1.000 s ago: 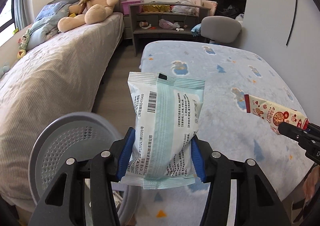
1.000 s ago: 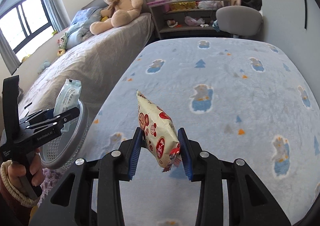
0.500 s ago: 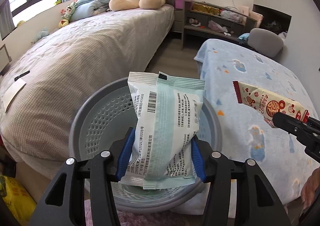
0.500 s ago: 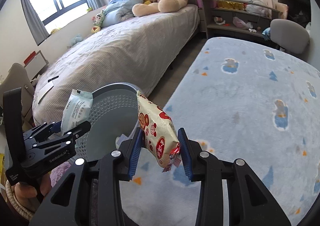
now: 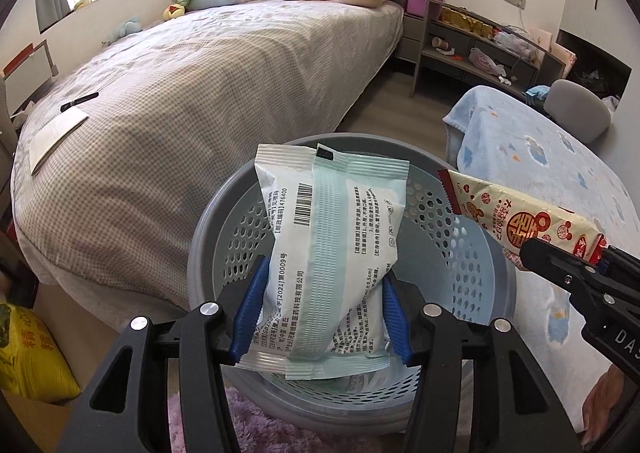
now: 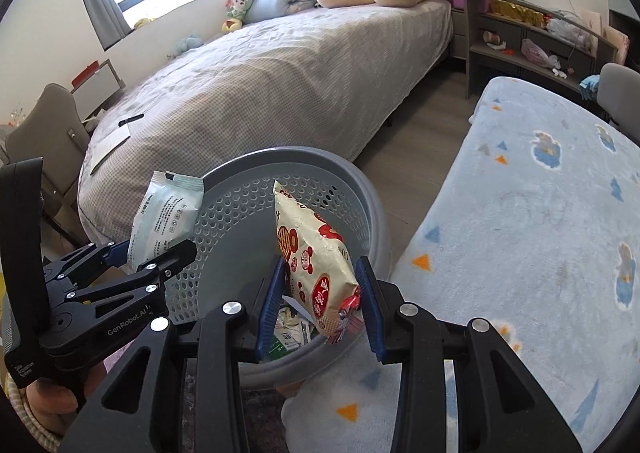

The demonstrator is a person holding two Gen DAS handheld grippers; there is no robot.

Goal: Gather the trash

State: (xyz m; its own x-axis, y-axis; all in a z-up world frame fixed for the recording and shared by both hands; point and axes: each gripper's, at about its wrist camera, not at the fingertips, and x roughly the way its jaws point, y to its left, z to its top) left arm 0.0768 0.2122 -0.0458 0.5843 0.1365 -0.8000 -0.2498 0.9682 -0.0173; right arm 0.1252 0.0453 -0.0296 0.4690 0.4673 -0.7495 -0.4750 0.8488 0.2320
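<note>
Over the bin (image 5: 224, 213), left gripper (image 5: 324, 301) clamps an upright pale-green packet (image 5: 328, 237); right gripper (image 6: 322, 299) clamps an upright snack bag (image 6: 312, 249).

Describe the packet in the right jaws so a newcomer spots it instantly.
Find the grey perforated wastebasket standing between the bed and the blue blanket. Over its opening, the right gripper pinches a cream snack packet with red round emblems. The white-and-teal packet beside it carries a barcode instead.
</note>
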